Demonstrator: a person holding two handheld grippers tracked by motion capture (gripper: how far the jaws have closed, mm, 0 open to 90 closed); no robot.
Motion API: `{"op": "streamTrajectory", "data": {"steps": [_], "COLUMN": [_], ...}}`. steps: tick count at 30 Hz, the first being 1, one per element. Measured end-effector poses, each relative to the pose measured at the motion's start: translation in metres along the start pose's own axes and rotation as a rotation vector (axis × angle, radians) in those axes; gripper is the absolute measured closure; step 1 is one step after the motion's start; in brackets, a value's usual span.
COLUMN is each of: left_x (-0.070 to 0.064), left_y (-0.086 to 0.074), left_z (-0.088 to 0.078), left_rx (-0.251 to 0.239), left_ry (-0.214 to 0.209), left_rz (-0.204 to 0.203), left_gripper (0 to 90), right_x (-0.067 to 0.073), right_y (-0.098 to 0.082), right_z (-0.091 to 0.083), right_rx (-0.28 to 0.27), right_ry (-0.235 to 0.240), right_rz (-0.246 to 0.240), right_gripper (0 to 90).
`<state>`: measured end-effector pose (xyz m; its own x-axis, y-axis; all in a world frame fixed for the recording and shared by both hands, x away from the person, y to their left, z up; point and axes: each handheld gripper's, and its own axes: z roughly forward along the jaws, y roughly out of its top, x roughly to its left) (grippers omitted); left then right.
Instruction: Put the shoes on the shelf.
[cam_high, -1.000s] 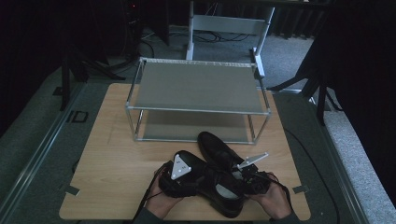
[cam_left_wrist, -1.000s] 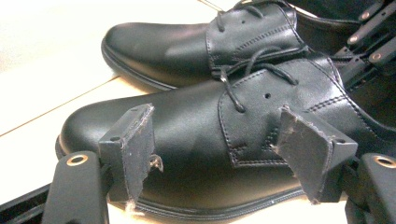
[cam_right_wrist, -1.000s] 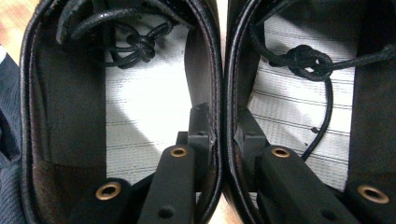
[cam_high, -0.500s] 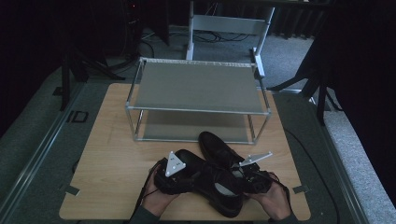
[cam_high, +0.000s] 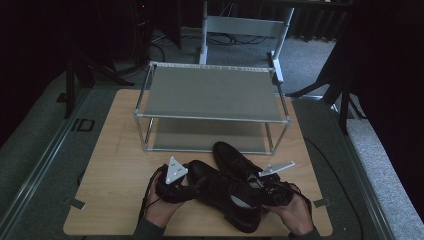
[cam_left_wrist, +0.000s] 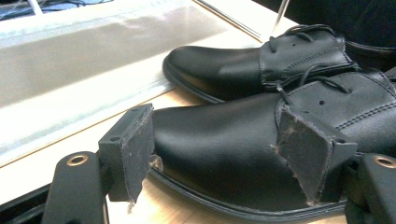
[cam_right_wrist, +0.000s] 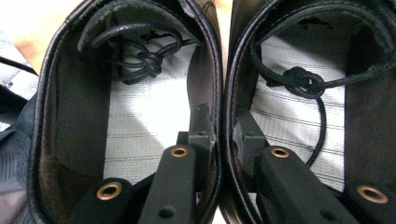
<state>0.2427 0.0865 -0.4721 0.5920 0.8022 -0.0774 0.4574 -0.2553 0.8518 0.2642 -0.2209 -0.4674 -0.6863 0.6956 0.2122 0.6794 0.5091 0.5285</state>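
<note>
Only one marking can be read: the letters "ID", printed in dark strokes on the grey floor strip beside the table's edge, well out to the left of the left gripper and farther from the person. No brand, number or label can be made out elsewhere.

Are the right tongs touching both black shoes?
Touching. In the right gripper view, the right tongs pinch the two shoes' adjoining inner walls together, one jaw inside each shoe.
</note>
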Motion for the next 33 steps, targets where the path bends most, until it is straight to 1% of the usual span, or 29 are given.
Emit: {"op": "streamTrajectory", "data": {"steps": [4, 6, 9, 12, 16, 19, 20, 21, 26, 31, 33], "left_x": [0.003, 0.003, 0.003, 0.003, 0.003, 0.004, 0.004, 0.004, 0.003, 0.002, 0.002], "left_y": [0.001, 0.001, 0.0, 0.0, 0.0, 0.0, -0.001, -0.001, -0.001, 0.0, 0.0], "left_z": [-0.002, -0.002, -0.002, -0.002, -0.002, -0.001, -0.001, 0.0, 0.002, 0.005, 0.006], "left_rx": [-0.006, -0.005, -0.004, -0.003, -0.002, 0.0, 0.003, 0.006, 0.015, 0.02, 0.026], "left_ry": [0.008, 0.009, 0.012, 0.012, 0.013, 0.015, 0.016, 0.018, 0.02, 0.022, 0.021], "left_rz": [-0.004, -0.002, -0.002, -0.003, -0.002, -0.007, -0.01, -0.009, -0.002, -0.002, 0.001], "left_gripper": [28.4, 28.4, 28.4, 28.4, 28.4, 28.4, 28.4, 28.4, 28.4, 28.5, 28.5], "right_x": [0.001, 0.0, -0.001, 0.0, -0.003, -0.008, -0.01, -0.011, -0.014, -0.021, -0.022], "right_y": [0.0, 0.001, 0.002, 0.005, 0.008, 0.011, 0.012, 0.013, 0.019, 0.027, 0.03], "right_z": [-0.002, -0.004, -0.005, -0.009, -0.013, -0.015, -0.015, -0.015, -0.014, -0.013, -0.012], "right_rx": [-0.002, -0.018, -0.02, -0.04, -0.05, -0.05, -0.055, -0.058, -0.072, -0.081, -0.084], "right_ry": [-0.006, -0.004, -0.003, -0.014, -0.021, -0.011, -0.009, -0.009, -0.031, -0.02, -0.024], "right_rz": [0.0, 0.003, 0.001, 0.007, 0.011, 0.023, 0.031, 0.028, 0.037, 0.049, 0.05], "right_gripper": [80.8, 80.7, 80.8, 80.9, 80.9, 80.9, 80.9, 80.9, 80.9, 80.8, 80.8]}}
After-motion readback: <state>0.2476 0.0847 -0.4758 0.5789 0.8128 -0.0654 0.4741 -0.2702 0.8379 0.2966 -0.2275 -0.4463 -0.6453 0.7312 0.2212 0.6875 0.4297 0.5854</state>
